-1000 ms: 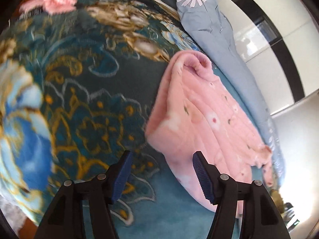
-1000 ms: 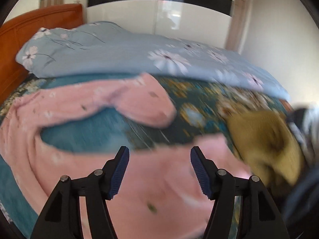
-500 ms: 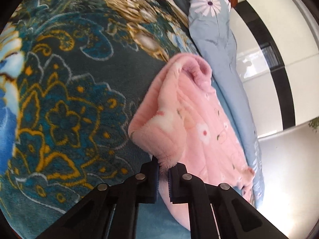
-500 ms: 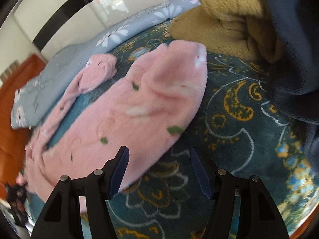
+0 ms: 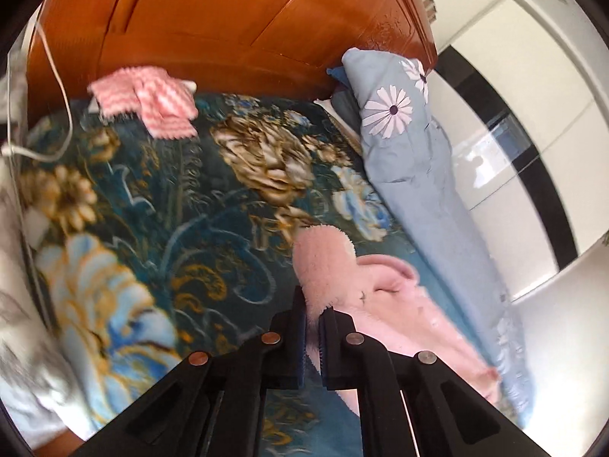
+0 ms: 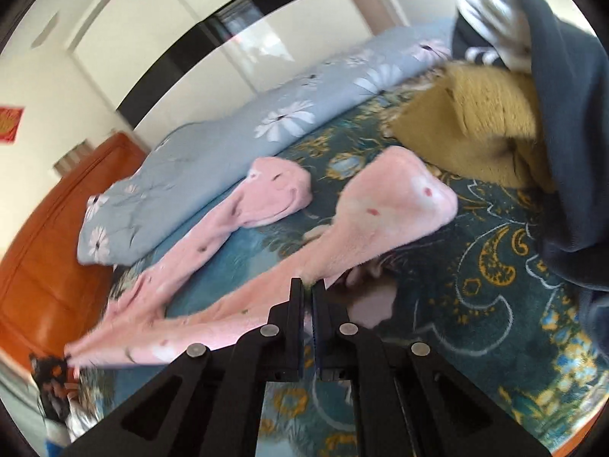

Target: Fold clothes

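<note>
Both grippers are on the cloth at once here: the left gripper [image 5: 313, 318] has its jaws clamped on a fluffy edge of the pink fleece garment [image 5: 384, 304], a rounded flap of pile standing up just above the blue pads, while the rest of the garment trails away to the right across the bed. Over on the other side, the right gripper [image 6: 307, 297] has its jaws pressed together on another edge of the same pink fleece garment [image 6: 380, 221], and from this view the fabric rises off the bed at the grip, with two leg-like lengths spread apart, one running toward the far quilt, the other ending in a rounded cuff near the pile of clothes. The garment lies on a teal floral blanket [image 5: 182, 205] that covers the bed, patterned with gold and pale blue blooms. Along the blanket's far side lies a light blue daisy-print quilt [image 6: 266, 129], rolled up long and narrow. At the head of the bed stands an orange wooden headboard [image 5: 247, 19], and just below it a pink-and-white striped cloth [image 5: 148, 106] sits crumpled on the blanket, with a white cable [image 5: 62, 114] looping nearby. To the right gripper's far right, a mustard knit garment [image 6: 483, 129] is heaped beneath a dark navy garment [image 6: 571, 144].
</note>
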A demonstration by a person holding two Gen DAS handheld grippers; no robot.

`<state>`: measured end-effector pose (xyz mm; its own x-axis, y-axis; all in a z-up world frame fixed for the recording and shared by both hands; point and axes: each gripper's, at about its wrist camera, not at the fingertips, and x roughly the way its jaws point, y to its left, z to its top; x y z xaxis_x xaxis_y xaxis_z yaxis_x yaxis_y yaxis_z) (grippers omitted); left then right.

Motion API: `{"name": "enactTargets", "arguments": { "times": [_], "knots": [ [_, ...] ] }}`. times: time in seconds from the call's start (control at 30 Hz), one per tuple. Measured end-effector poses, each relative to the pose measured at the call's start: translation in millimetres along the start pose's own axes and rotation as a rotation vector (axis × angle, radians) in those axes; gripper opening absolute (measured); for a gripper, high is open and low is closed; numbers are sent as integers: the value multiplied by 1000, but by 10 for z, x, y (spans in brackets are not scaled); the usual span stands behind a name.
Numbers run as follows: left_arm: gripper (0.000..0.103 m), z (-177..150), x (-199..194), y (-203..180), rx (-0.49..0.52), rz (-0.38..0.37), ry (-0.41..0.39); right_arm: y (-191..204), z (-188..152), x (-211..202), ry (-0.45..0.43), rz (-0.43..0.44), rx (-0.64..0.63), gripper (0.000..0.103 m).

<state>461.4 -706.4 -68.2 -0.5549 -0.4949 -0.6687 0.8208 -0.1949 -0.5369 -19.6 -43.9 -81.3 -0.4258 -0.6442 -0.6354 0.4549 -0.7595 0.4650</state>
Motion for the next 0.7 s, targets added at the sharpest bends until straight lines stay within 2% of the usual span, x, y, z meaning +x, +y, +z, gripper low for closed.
{"name": "enactTargets", "arguments": {
  "times": [0.07, 0.23, 0.33, 0.43, 0.47, 0.53, 0.57, 0.6, 0.7],
  "knots": [
    [6, -89, 37, 129, 24, 46, 19, -2, -231, 56, 68, -44, -30, 4],
    [6, -279, 416, 514, -78, 96, 111, -347, -748, 340, 218, -95, 76, 4],
    [6, -328, 468, 578, -80, 110, 125, -432, -788, 279, 204, -85, 110, 4],
    [10, -291, 436, 504, -37, 139, 126, -405, -694, 126, 162, -199, 58, 4],
    [13, -278, 425, 479, -23, 149, 126, -399, -652, 74, 145, -223, 45, 4],
    [28, -253, 403, 429, 6, 168, 127, -372, -544, -18, 107, -258, 17, 4],
    [40, -240, 393, 404, 20, 177, 127, -333, -452, -19, 89, -253, -8, 4],
    [46, -228, 382, 379, 34, 187, 127, -291, -355, -12, 71, -246, -35, 4],
    [56, -188, 302, 247, 83, 237, 84, -56, -30, 170, 44, -193, -115, 6]
  ]
}}
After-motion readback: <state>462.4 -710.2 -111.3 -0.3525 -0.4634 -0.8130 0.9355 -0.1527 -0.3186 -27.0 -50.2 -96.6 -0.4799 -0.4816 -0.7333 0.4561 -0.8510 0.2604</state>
